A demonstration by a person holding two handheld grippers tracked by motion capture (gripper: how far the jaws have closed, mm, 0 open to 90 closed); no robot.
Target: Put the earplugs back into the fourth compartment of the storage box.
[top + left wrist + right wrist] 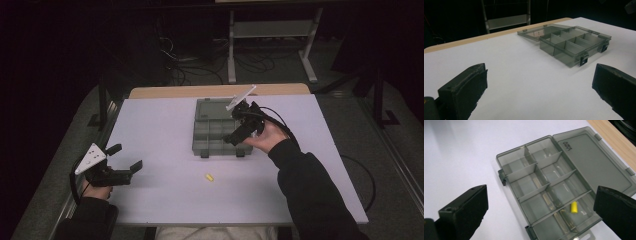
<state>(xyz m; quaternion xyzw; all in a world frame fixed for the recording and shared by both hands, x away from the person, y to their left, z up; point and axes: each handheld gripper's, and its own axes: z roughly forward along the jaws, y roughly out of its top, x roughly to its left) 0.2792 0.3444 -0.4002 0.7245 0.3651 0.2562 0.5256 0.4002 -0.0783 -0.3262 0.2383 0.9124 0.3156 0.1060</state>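
A smoky grey compartment box (212, 135) lies open at the middle of the white table (155, 120), its lid (211, 107) folded flat toward the far edge. In the right gripper view a small yellow piece (574, 207) sits in one compartment of the box (544, 182). A second yellow piece (209, 177) lies loose on the table in front of the box. My right gripper (236, 124) hovers over the box's right side, jaws wide open and holding nothing (541, 195). My left gripper (125, 157) rests low at the table's left, open and holding nothing (541, 72), and faces the box (574, 45).
A wooden strip (220, 90) runs along the table's far edge. Behind it stand a metal rack frame (272, 30) and cables on the dark floor. A person's dark sleeve (310, 190) reaches in from the bottom right. Two latches (222, 153) stick out from the box's front.
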